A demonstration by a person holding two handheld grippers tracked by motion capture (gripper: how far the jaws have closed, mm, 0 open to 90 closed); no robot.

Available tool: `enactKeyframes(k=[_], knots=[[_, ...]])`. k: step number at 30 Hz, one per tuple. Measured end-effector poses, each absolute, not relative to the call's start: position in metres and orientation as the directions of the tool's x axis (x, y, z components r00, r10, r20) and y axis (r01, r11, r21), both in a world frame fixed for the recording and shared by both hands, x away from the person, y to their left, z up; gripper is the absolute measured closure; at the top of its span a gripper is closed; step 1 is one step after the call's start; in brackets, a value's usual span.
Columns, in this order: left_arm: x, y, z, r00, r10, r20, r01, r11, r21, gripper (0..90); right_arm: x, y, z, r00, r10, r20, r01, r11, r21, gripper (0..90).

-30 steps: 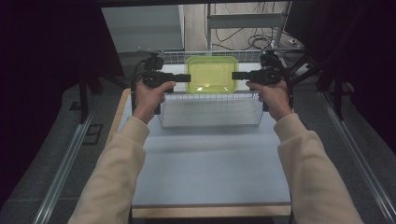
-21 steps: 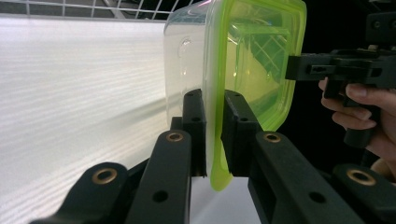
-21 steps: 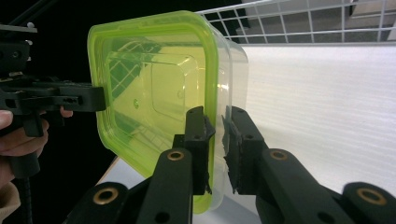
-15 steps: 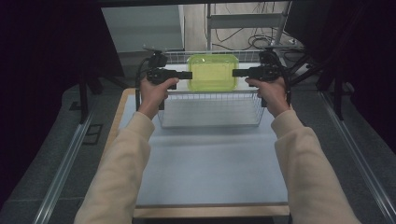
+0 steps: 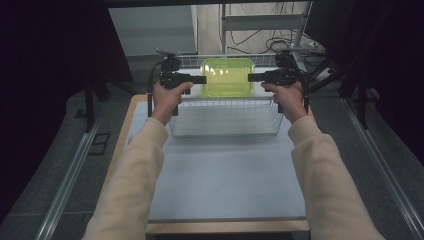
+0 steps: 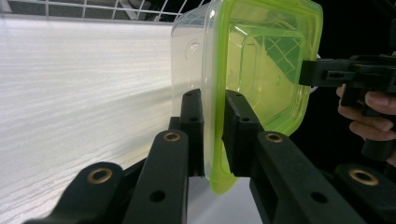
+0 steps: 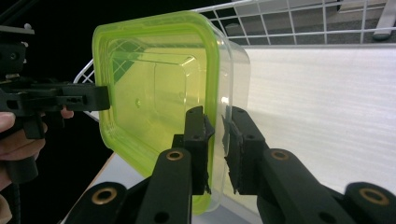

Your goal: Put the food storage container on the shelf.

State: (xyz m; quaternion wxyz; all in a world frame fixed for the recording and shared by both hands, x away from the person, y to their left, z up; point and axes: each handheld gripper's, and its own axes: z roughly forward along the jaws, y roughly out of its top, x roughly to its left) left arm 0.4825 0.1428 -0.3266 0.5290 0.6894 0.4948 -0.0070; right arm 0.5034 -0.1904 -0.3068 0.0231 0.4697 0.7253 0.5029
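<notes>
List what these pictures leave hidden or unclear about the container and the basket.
- Container rim where the left claw grips: covered by its pads, left gripper view.
- Rim at the right claw: likewise hidden, right gripper view.
- Container underside: high view, hidden by the lid.
- Wire basket near wall base: too fine, high view.

A white wire basket point(image 5: 226, 116) stands at the table's point(image 5: 225, 185) twelve o'clock end, a metal shelf frame point(image 5: 260, 22) with loose cables point(image 5: 277, 46) beyond it, and floor rails point(image 5: 67, 170) at nine and three o'clock.
</notes>
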Motion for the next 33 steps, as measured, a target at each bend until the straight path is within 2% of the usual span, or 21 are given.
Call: enactKeyframes(k=[10, 13, 19, 22, 26, 33], knots=[[0.491, 0.139, -0.330, 0.490, 0.663, -0.566, 0.700, 0.088, 0.709, 75.2, 0.510, -0.189, -0.310, -0.546, 0.721, 0.427, 0.656, 0.050, 0.753, 74.1], [0.493, 0.140, -0.333, 0.485, 0.670, -0.563, 0.704, 0.084, 0.706, 70.1, 0.511, -0.187, -0.312, -0.548, 0.723, 0.420, 0.654, 0.057, 0.755, 70.7], [0.496, 0.139, -0.335, 0.476, 0.672, -0.567, 0.702, 0.097, 0.705, 65.7, 0.511, -0.186, -0.314, -0.534, 0.744, 0.401, 0.655, 0.063, 0.753, 65.3], [0.497, 0.140, -0.335, 0.476, 0.667, -0.573, 0.698, 0.110, 0.708, 54.6, 0.511, -0.185, -0.315, -0.532, 0.751, 0.391, 0.652, 0.068, 0.755, 59.2], [0.493, 0.143, -0.331, 0.478, 0.684, -0.551, 0.666, 0.127, 0.735, 34.9, 0.507, -0.186, -0.313, -0.526, 0.770, 0.360, 0.629, 0.067, 0.774, 49.6], [0.478, 0.158, -0.318, 0.505, 0.706, -0.497, 0.619, 0.105, 0.778, 18.7, 0.491, -0.194, -0.301, -0.560, 0.763, 0.322, 0.555, 0.058, 0.830, 42.8]])
